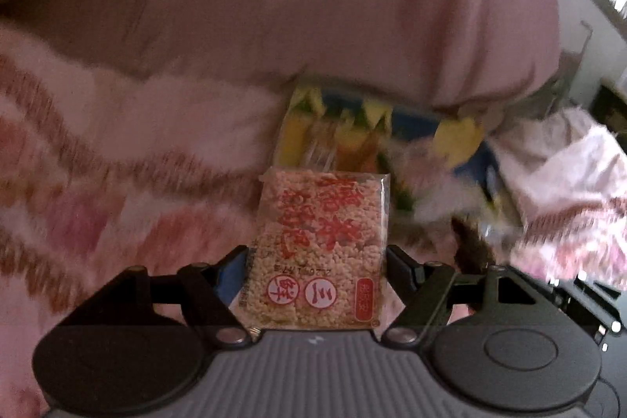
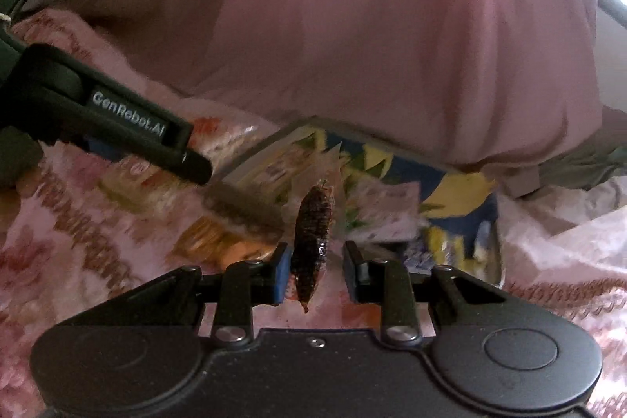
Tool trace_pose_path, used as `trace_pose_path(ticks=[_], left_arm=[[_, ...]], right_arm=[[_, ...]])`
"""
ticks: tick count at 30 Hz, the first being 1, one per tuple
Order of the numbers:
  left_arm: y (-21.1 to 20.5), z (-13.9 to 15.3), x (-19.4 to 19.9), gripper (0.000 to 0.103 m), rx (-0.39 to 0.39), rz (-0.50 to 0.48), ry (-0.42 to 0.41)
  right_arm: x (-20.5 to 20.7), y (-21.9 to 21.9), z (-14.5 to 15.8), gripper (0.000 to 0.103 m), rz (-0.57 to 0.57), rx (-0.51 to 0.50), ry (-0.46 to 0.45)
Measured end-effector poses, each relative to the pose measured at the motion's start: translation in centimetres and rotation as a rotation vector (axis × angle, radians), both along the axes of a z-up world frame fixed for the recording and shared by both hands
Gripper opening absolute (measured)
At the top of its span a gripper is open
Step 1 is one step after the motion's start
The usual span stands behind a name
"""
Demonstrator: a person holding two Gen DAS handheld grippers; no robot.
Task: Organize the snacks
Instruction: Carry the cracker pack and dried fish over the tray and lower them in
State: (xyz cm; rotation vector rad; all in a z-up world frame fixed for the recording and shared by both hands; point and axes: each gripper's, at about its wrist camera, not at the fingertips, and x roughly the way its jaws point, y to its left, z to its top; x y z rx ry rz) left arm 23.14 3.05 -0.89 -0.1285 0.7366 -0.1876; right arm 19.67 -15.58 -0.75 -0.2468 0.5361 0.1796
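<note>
Left gripper (image 1: 317, 261): its two fingers pinch a flat rice snack (image 1: 319, 245) by its side edges. The pack sits right between the fingers and sticks out past their tips.
Rice snack: a clear pack of pale puffed grains with red writing and two red circles near the gripper body.
Right gripper (image 2: 316, 261): its fingers are spread a little. A dark snack (image 2: 313, 241) stands on edge in the gap. It touches the left finger's blue pad (image 2: 281, 271). There is a gap between it and the right finger.
Dark snack: thin, brown and bumpy, in a clear wrap. It points away from the gripper body.
Box (image 2: 462, 190): a blue and yellow box lies just past both sets of fingertips. It has small packs inside, but they are too blurry to tell apart.
Bed cover (image 1: 98, 151): pink with flowers, under the box and both grippers.
Pink pillow (image 2: 392, 26): big and plain, beyond the box.
Other view: from the right camera, the left gripper's finger (image 2: 129, 120) shows to the left, near the box corner.
</note>
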Motion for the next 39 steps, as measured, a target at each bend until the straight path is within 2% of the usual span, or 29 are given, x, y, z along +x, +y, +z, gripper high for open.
trace_pose_path(ticks=[5, 9, 11, 15, 18, 27, 33, 39], left_arm=[[-2.6, 1.3, 3.7, 0.078, 0.024, 0.021, -0.093], [-3.4, 1.1, 6.7, 0.078, -0.037, 0.066, -0.129], [-3.8, 0.7, 8.1, 0.078, -0.060, 0.081, -0.139], [-4.0, -0.9, 10.2, 0.078, -0.074, 0.111, -0.163], [-3.4, -2.3, 11.5, 0.078, -0.103, 0.132, -0.161], [-3.5, -4.4, 13.2, 0.078, -0.040, 0.118, -0.189], [-3.5, -5.9, 13.4, 0.078, -0.037, 0.109, -0.148], [-4.3, -6.4, 13.4, 0.078, 0.030, 0.095, -0.155]], right_arm=[[3.9, -2.1, 1.6, 0.030, -0.040, 0.077, -0.002], [6.8, -3.2, 2.2, 0.030, -0.047, 0.078, -0.024], [8.1, -3.6, 2.1, 0.030, -0.065, 0.083, -0.032], [10.4, -4.5, 1.4, 0.030, -0.133, 0.198, -0.010], [11.5, -4.0, 0.6, 0.030, -0.132, 0.190, -0.004], [13.8, -3.6, -1.7, 0.031, -0.159, 0.192, 0.035], [14.2, -3.9, -3.7, 0.031, -0.170, 0.172, 0.086], [14.6, -4.0, -4.8, 0.031, -0.180, 0.177, 0.118]])
